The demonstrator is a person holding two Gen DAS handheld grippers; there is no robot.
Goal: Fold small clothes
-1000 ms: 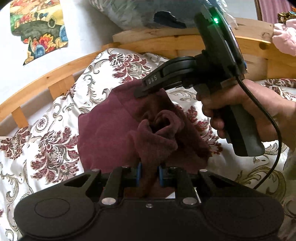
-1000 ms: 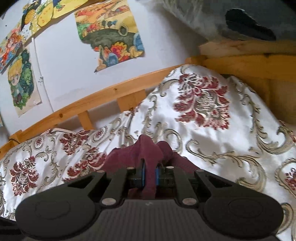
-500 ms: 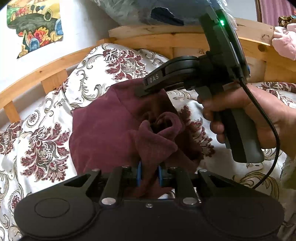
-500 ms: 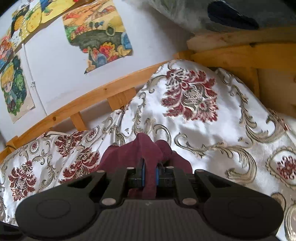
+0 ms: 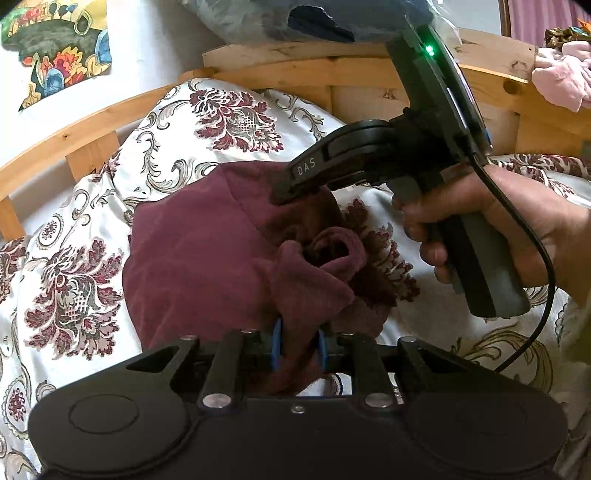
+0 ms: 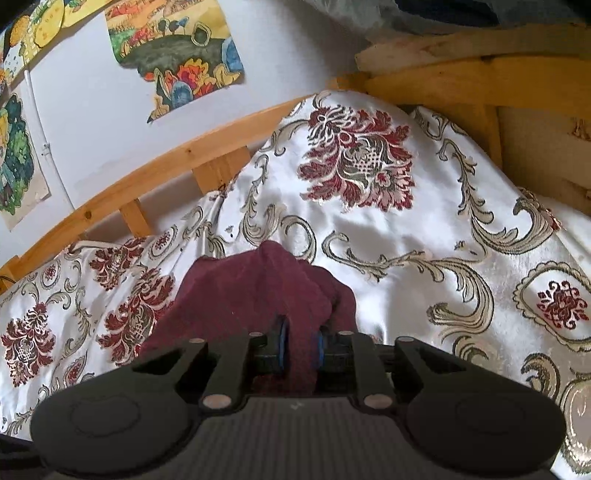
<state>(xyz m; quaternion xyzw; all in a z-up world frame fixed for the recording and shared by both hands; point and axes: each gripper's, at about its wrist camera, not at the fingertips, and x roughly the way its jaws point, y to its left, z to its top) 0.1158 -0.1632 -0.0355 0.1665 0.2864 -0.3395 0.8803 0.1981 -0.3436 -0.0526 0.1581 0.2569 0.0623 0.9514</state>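
A small maroon garment (image 5: pixel 207 258) lies bunched on the floral bedspread (image 5: pixel 74 221). My left gripper (image 5: pixel 297 350) is shut on a near fold of it, cloth pinched between the blue pads. My right gripper (image 6: pixel 300 349) is shut on the far edge of the same maroon garment (image 6: pixel 236 291). In the left wrist view the right gripper (image 5: pixel 280 195) reaches in from the right, held by a hand, its tip on the cloth's far side. The part of the garment under both grippers is hidden.
A curved wooden bed rail (image 5: pixel 74 136) runs behind the bedspread, with a white wall and colourful drawings (image 6: pixel 177 62) beyond. A grey-blue pillow (image 5: pixel 280 22) lies on the headboard. Pink cloth (image 5: pixel 561 77) sits at the far right. The right gripper's cable (image 5: pixel 535 295) hangs over the bed.
Both grippers keep their hold on the garment. The cloth and the right gripper have shifted slightly left and lower in the left wrist view, and the bedspread looms closer in the right wrist view.
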